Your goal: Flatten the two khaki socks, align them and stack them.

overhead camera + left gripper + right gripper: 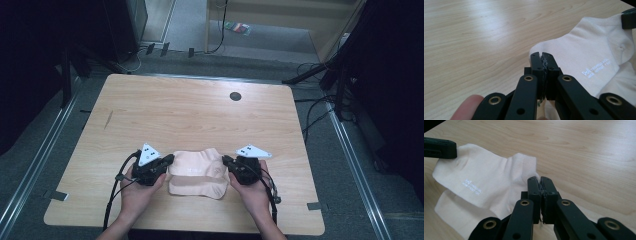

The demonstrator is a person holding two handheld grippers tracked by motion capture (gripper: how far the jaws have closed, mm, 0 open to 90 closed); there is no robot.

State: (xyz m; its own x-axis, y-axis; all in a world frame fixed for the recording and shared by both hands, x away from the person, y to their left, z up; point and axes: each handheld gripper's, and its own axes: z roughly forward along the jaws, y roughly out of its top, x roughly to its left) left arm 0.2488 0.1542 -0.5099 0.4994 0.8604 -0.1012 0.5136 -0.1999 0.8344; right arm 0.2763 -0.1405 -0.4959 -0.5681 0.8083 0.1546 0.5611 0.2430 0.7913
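A pale cream sock [196,172] lies on the near middle of the wooden counter [190,110], between the person's two hands. In the high view the left tongs [169,160] meet the sock's left edge and the right tongs [226,160] meet its right edge. Each pair carries a grey three-cornered plate on top.

In the left gripper view the left tongs [541,55] are pressed together with a thin bit of the sock's edge [584,57] nipped between their tips. In the right gripper view the right tongs [540,179] are likewise closed tight on the sock's ribbed cuff [499,180], cloth caught between the tips. The sock bears small white lettering on its upper layer, and a second layer of cloth shows beneath it, nearer the person
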